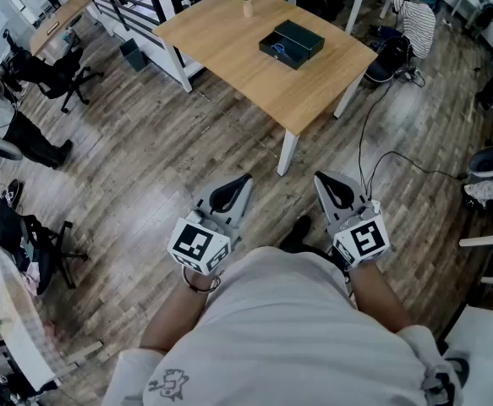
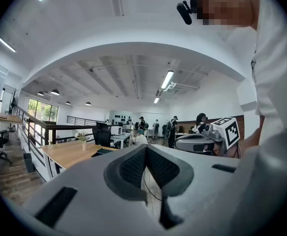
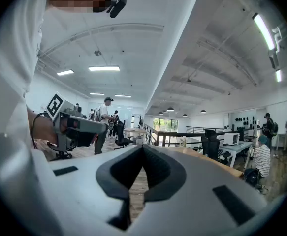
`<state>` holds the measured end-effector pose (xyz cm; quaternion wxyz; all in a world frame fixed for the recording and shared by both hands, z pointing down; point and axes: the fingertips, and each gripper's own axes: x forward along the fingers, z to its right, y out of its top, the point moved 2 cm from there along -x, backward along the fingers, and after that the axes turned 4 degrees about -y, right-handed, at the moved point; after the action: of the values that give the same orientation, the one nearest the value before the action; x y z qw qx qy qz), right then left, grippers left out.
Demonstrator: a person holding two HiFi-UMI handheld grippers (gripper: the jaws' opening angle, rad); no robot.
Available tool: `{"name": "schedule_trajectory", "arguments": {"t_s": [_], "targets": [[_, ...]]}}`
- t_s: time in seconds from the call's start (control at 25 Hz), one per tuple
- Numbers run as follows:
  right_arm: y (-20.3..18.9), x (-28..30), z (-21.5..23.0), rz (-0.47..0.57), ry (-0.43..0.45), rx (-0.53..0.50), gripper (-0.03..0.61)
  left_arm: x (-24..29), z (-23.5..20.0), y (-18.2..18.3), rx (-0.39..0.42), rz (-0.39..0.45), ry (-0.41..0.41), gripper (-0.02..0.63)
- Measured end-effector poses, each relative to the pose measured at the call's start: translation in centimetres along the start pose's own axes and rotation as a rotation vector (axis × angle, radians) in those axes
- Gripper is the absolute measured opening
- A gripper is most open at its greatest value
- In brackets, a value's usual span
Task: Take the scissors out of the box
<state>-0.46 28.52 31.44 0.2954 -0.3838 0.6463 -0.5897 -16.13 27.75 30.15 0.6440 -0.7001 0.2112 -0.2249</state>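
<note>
A dark box point(image 1: 291, 43) lies open on the wooden table point(image 1: 229, 53) far ahead of me, and something blue, the scissors point(image 1: 282, 50), shows inside it. Both grippers are held level close to my body, well short of the table and over the wooden floor. My left gripper point(image 1: 241, 181) has its jaws together with nothing between them. My right gripper point(image 1: 325, 180) is shut and empty as well. In the left gripper view the shut tips point(image 2: 146, 147) point toward the table point(image 2: 69, 152) and the box point(image 2: 103, 151). The right gripper view shows its closed tips point(image 3: 143, 147).
A small vase with a plant point(image 1: 247, 7) stands on the table's far side. Office chairs point(image 1: 56, 74) and a bin point(image 1: 133, 55) are on the left, and a black cable point(image 1: 373, 155) trails over the floor by the table's right leg. A person in a striped shirt point(image 1: 418, 19) sits at the back right.
</note>
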Motion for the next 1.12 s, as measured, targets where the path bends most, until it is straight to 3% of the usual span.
{"name": "schedule_trajectory", "arguments": {"t_s": [1.12], "targets": [[-0.33,0.46,0.11,0.000,-0.007,0.010,0.006,0.27,-0.68,-0.69,-0.018,-0.003,-0.008,0.005]]}}
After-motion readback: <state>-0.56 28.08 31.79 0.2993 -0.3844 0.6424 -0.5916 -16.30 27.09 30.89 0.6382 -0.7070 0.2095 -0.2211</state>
